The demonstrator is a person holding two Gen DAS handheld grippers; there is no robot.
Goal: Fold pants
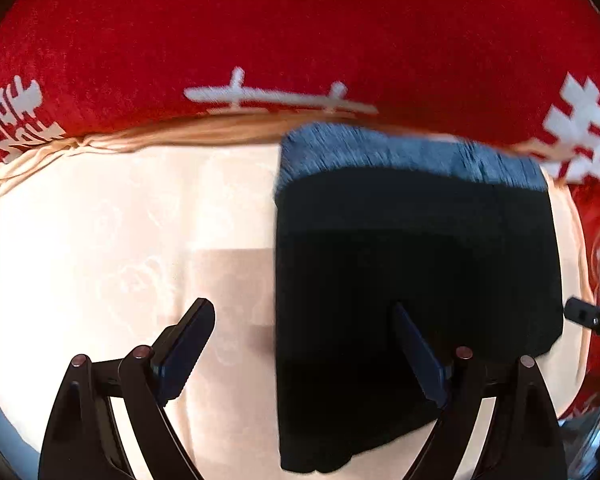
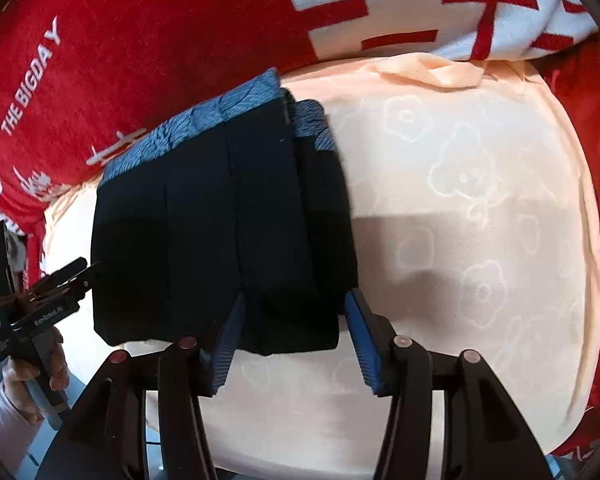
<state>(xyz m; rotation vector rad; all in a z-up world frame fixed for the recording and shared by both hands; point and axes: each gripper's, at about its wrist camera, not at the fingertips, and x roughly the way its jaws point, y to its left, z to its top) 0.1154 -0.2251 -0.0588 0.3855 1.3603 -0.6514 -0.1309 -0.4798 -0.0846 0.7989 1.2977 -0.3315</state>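
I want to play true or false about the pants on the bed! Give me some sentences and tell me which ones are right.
1. The pants are folded into a dark bundle. True.
2. The pants lie on a green sheet. False: they lie on a pale peach sheet with flower shapes.
3. The left gripper is open and holds nothing. True.
4. The blanket behind the pants is red with white writing. True.
5. The right gripper is squeezed shut on the pants. False: its jaws stand apart, with the near edge of the pants between them.
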